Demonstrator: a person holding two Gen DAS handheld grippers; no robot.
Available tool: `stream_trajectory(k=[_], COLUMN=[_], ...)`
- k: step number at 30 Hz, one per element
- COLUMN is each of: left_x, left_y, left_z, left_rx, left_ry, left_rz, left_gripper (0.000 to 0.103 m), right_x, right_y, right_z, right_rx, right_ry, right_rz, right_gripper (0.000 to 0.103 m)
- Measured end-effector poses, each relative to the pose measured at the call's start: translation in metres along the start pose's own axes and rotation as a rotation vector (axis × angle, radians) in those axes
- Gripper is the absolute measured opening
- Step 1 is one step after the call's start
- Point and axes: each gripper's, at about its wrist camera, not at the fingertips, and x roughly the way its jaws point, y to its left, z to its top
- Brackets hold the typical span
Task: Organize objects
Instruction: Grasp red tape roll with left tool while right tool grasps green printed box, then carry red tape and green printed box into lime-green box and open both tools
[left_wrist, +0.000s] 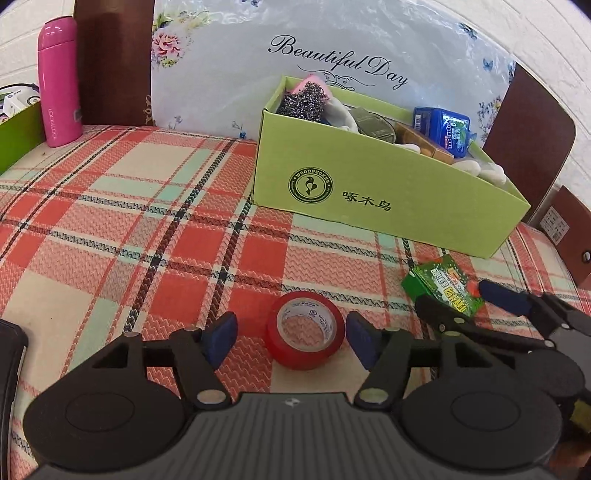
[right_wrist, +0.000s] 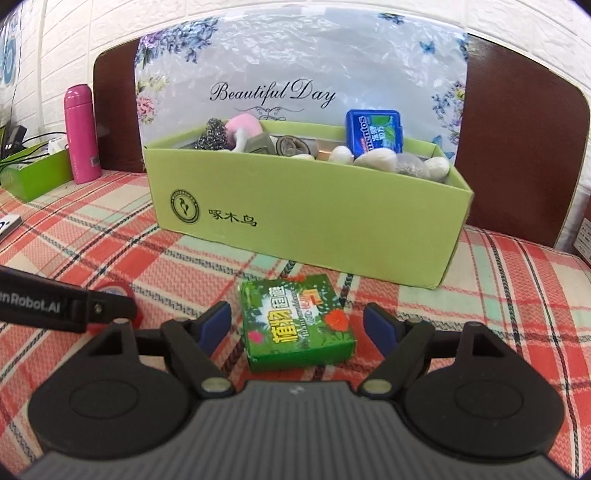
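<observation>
The red tape roll (left_wrist: 305, 329) lies on its side right between the wide-apart fingers of the left gripper (left_wrist: 291, 338), and the small green box (right_wrist: 295, 325) sits between the spread fingers of the right gripper (right_wrist: 297, 328), both just in front of the big green box (right_wrist: 306, 206).

Left view: right gripper (left_wrist: 469, 299) is covering the near corner of the green packet (left_wrist: 443, 286), and its body is running off frame at 3 o'clock. A second green box (left_wrist: 16, 134) at 9 o'clock is getting cut by the edge; its contents are too small to tell. A dark item (left_wrist: 11, 354) at 8 o'clock is mostly cropped.

Right view: the left gripper's arm is hiding most of the red tape roll (right_wrist: 118, 290). The green box wall (right_wrist: 295, 210) is blocking the lower parts of everything inside.
</observation>
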Motion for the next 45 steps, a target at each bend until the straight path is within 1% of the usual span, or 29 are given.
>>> stream_trajectory(k=[1,2,6,9,11,12,14,16,19,23,26,31,35,37,39,42,45], left_x=[0.0,0.0,0.003,0.008,0.009,0.009,0.005,0.001,-0.009,-0.03,-0.045,-0.058,-0.062,-0.06,-0.054,-0.043,-0.025], left_y=[0.0,-0.001,-0.007,-0.011,-0.012,-0.013,-0.015,-0.013,-0.013,-0.023,-0.03,-0.038,-0.041,-0.042,-0.043,-0.042,-0.04], left_z=[-0.001,-0.002,0.001,0.003,0.002,0.001,-0.002,-0.001,0.001,0.013,0.03,0.065,0.096,0.11,0.121,0.135,0.144], left_rx=[0.006,0.017,0.038,0.045,0.062,0.078,0.108,0.086,0.05,0.068,0.087,0.112,0.14,0.148,0.151,0.14,0.134], left_ry=[0.002,0.001,0.007,0.008,0.004,0.0,-0.009,-0.001,-0.01,-0.076,-0.138,-0.217,-0.284,-0.304,-0.319,-0.323,-0.303], left_rz=[0.004,0.006,0.017,0.037,0.041,0.045,0.034,0.017,-0.034,-0.073,-0.103,-0.1,-0.081,-0.068,-0.058,-0.058,-0.05], left_gripper=[0.068,0.068,0.069,0.072,0.071,0.064,0.049,0.049,0.049,0.049,0.049,0.049,0.049,0.049,0.049,0.049,0.049], right_x=[0.0,-0.002,-0.011,-0.009,-0.006,-0.005,-0.008,-0.013,-0.023,-0.044,-0.06,-0.077,-0.074,-0.07,-0.064,-0.051,-0.035], right_y=[0.0,-0.001,0.002,0.003,0.004,0.003,0.002,0.001,-0.002,-0.008,-0.014,-0.028,-0.04,-0.046,-0.052,-0.06,-0.06], right_z=[-0.001,-0.002,-0.009,-0.007,-0.008,-0.009,-0.012,-0.013,-0.015,-0.007,0.008,0.039,0.067,0.081,0.093,0.107,0.114], right_rx=[0.003,0.012,0.006,0.009,0.011,0.013,0.025,0.027,0.04,0.057,0.06,0.068,0.07,0.084,0.096,0.112,0.104], right_ry=[0.017,0.028,0.025,0.021,0.025,0.041,0.042,0.048,0.051,0.003,-0.066,-0.178,-0.24,-0.28,-0.3,-0.31,-0.31], right_rz=[0.013,0.018,0.035,0.021,0.015,0.023,0.028,0.034,0.047,0.059,0.054,0.03,-0.017,-0.044,-0.068,-0.094,-0.12], right_gripper=[0.066,0.063,0.063,0.067,0.066,0.063,0.062,0.062,0.062,0.061,0.061,0.062,0.062,0.062,0.062,0.062,0.062])
